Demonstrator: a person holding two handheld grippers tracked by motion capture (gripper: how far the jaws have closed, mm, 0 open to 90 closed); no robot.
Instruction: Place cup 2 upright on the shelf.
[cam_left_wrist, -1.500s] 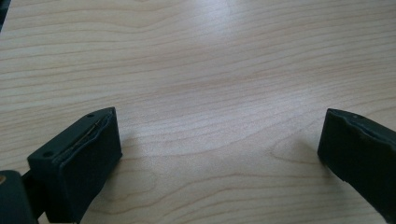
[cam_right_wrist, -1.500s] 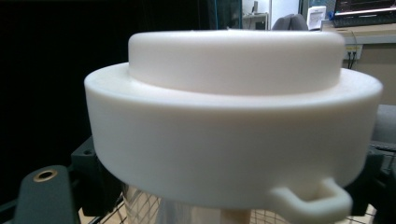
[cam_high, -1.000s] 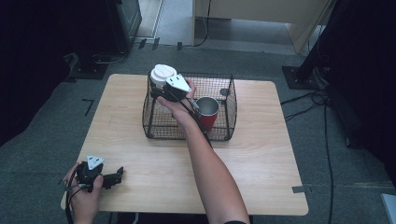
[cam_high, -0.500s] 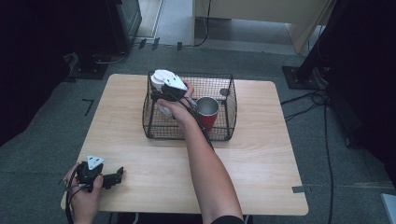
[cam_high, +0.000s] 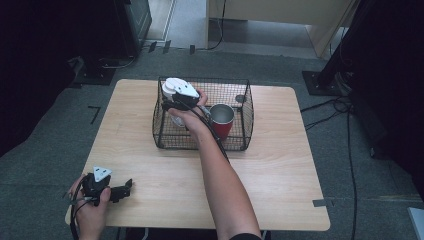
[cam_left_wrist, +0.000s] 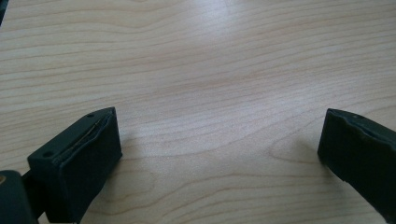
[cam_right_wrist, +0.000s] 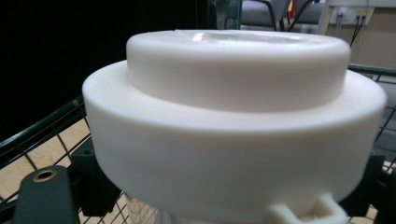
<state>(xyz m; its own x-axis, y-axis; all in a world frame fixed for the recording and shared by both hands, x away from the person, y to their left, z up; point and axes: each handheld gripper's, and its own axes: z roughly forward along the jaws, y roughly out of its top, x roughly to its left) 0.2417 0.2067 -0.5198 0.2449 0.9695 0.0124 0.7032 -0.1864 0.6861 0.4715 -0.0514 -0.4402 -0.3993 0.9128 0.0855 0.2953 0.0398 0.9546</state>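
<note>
Wooden table (cam_high: 280, 165), wire basket (cam_high: 245, 125) on it (far side)

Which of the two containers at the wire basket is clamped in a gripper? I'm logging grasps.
The white-lidded container at the basket's left end, clamped by the right gripper. The red metal cup stands untouched inside.

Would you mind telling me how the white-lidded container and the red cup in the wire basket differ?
The white-lidded container is capped with a wide white lid, while the red cup stands open-topped. The container is clamped in the right gripper at the basket's left end; the cup stands free, untouched, to its right. The container's lid rises above the wire basket rim; the cup sits lower. Both are within the basket.
</note>
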